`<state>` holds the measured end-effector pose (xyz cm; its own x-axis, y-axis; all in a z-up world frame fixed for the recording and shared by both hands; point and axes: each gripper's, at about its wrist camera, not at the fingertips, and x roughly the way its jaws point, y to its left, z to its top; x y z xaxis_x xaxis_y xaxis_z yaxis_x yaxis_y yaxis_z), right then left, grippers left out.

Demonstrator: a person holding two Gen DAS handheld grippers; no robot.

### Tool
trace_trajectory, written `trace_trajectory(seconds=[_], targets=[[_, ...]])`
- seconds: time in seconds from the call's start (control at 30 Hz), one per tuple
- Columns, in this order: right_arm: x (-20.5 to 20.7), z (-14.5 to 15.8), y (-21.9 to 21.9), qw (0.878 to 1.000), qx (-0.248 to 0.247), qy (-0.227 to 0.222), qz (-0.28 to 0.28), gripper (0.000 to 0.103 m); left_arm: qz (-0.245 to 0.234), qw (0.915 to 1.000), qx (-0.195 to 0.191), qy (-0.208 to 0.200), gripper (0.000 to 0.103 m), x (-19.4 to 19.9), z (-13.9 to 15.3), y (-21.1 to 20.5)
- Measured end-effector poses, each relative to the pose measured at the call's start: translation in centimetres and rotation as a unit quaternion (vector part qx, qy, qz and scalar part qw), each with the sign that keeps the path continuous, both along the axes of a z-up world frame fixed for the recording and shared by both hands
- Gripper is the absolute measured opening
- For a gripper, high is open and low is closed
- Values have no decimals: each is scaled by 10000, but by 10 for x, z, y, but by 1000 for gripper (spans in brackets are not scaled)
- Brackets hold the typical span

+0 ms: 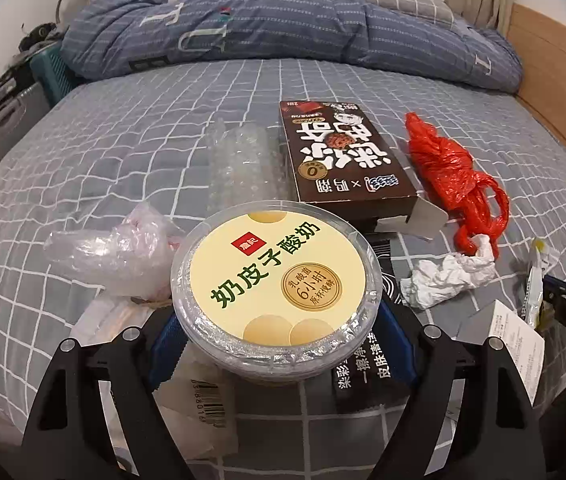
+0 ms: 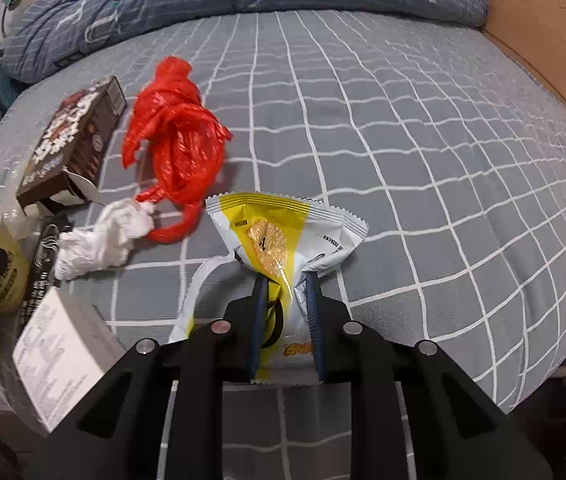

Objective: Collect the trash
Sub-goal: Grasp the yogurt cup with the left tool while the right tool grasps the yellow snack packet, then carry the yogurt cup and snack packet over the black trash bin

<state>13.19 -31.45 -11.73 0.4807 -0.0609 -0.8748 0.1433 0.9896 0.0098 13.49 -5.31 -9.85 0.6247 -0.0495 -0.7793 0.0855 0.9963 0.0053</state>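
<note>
Left gripper (image 1: 279, 344) clamps the upright yogurt cup (image 1: 277, 276); right gripper (image 2: 287, 312) pinches the snack wrapper (image 2: 283, 232), lengthwise away, beside the red bag (image 2: 179, 140).

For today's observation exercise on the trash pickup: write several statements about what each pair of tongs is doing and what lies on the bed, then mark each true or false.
1. The left tongs grip a lidded yogurt cup. True.
2. The right tongs are empty. False: they pinch a yellow-and-white snack wrapper.
3. The red plastic bag lies on the checked bedsheet. True.
4. The brown carton stands upright. False: it lies flat, one end flap open.
5. A crumpled white tissue sits near the red bag. True.
</note>
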Motion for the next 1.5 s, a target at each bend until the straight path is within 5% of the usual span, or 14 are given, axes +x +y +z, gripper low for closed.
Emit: trace_trajectory(seconds=[0.57, 1.5], targets=[[-18, 47, 15, 9989, -178, -429, 107, 19, 5, 9998, -142, -124, 80, -19, 33, 9], [-103, 117, 75, 9898, -168, -1263, 645, 19, 156, 9989, -327, -283, 80, -115, 69, 52]])
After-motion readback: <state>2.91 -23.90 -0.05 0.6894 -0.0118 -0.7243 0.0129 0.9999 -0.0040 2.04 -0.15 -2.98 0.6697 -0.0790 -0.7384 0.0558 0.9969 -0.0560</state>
